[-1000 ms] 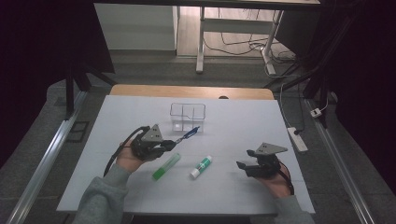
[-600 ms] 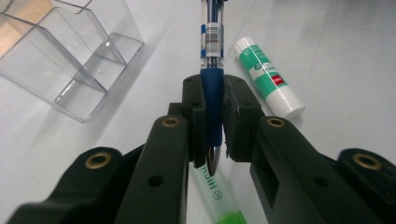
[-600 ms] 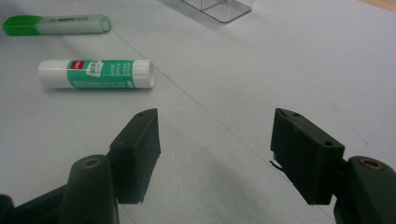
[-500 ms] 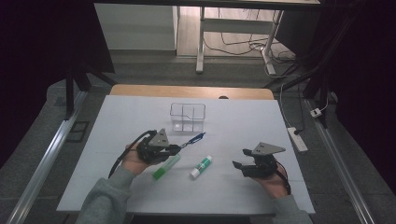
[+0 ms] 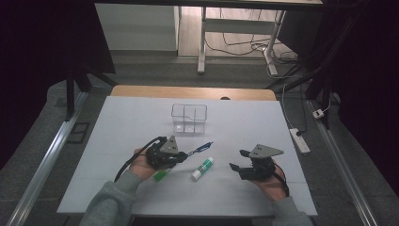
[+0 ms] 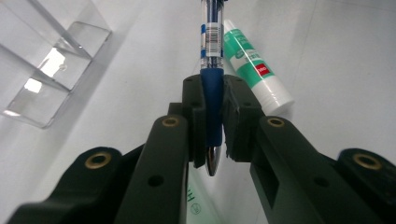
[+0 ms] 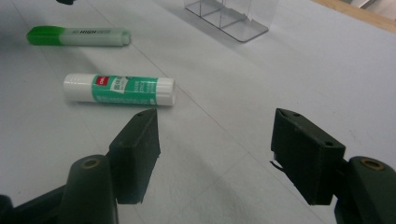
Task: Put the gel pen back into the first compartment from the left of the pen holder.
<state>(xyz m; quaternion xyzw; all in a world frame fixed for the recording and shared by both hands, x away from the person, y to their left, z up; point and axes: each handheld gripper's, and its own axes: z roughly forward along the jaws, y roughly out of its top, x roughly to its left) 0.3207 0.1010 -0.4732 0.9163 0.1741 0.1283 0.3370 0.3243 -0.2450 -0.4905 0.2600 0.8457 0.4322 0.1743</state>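
Observation:
My left gripper (image 5: pixel 183 154) is shut on a blue pen (image 5: pixel 201 148), which sticks out to the right above the table. In the left gripper view the pen's blue grip (image 6: pixel 214 93) is clamped between the jaws of the left gripper (image 6: pixel 214 128). A green highlighter (image 5: pixel 161 175) lies partly under that hand. A green-and-white glue stick (image 5: pixel 202 168) lies just right of it. My right gripper (image 5: pixel 238 165) hovers open right of the glue stick with nothing between its jaws. In the right gripper view, the right gripper (image 7: pixel 217 140) points at the glue stick (image 7: pixel 119 89) and the highlighter (image 7: pixel 77 36) beyond.
A clear plastic organizer (image 5: pixel 189 117) with compartments stands at the table's back middle, also in the left gripper view as the organizer (image 6: pixel 51 56). The white table top (image 5: pixel 282 127) has a wooden strip along its far edge. A power strip (image 5: pixel 299 140) lies on the floor to the right.
My left gripper, still holding the pen, has drifted a little right and toward the person, over the highlighter. The right gripper has edged slightly left.

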